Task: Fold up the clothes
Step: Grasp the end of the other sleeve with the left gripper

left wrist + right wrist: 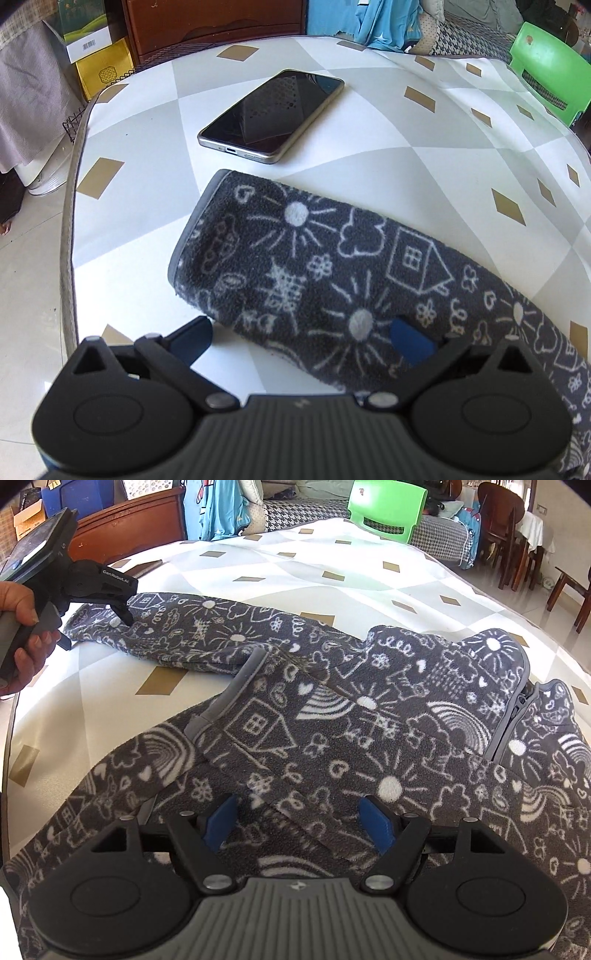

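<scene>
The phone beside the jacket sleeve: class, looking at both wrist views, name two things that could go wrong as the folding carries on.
1. The phone lies just beyond the sleeve cuff; sweeping the sleeve could push it toward the table edge.
2. Both the left gripper and the right gripper are open above the fleece jacket, so a shallow pinch might catch only one layer and pull the fold crooked.

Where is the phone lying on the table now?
In the left wrist view, the phone lies screen up on the table, just beyond the cuff end of the grey fleece sleeve, apart from it.
</scene>
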The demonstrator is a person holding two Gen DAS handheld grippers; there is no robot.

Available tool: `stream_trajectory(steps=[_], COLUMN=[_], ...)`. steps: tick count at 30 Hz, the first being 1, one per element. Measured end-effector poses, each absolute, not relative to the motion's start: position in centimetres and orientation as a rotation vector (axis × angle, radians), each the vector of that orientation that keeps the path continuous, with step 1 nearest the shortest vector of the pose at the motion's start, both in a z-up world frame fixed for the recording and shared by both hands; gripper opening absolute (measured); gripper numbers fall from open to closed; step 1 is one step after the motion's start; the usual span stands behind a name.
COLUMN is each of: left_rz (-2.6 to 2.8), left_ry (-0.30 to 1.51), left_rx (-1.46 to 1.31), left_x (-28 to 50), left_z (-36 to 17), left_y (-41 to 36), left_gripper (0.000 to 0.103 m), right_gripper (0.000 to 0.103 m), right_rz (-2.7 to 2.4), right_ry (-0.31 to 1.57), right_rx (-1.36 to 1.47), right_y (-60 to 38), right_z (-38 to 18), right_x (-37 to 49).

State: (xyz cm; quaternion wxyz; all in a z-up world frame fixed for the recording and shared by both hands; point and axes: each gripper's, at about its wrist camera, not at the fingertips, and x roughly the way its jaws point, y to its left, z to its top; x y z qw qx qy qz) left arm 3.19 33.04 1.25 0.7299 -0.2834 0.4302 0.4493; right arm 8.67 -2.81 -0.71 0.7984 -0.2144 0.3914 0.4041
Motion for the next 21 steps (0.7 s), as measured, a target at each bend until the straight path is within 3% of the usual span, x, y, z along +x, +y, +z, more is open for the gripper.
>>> stream_trajectory(steps=[7, 9, 12, 14, 20, 21], left_rz=[0.985, 0.986, 0.983, 0.973, 0.904, 0.88], left_ry=[0.902, 0.882, 0.846, 0.819, 0.747, 0.741], left_rx=[-0.605, -0.599, -0.597, -0.599, -0.681, -0.695], left_x=[3.7, 3.7, 3.7, 3.7, 3.3, 3.3], left_z=[1.3, 1.5, 1.9, 2.2, 2.9, 3.0], left_y=[33.2, 33.2, 33.0, 32.9, 33.1, 33.0], left_gripper=[0.103, 0.098, 0.082, 0.062, 0.019, 0.018], right_gripper=[0.075, 0.075, 0.076, 0.076, 0.076, 0.076], right_rz=[0.868, 0.868, 0.867, 0.867, 0.868, 0.868], right_ry=[0.831, 0.828, 0.825, 0.824, 0.823, 0.823], right_rx=[-0.46, -0.461, -0.462, -0.462, -0.464, -0.464], right_y=[-2.9, -3.0, -3.0, -3.0, -3.1, -3.1], right_z=[-0.8, -0.8, -0.8, -0.8, -0.8, -0.7], right_x=[8.5, 8.4, 8.3, 8.2, 8.2, 8.2])
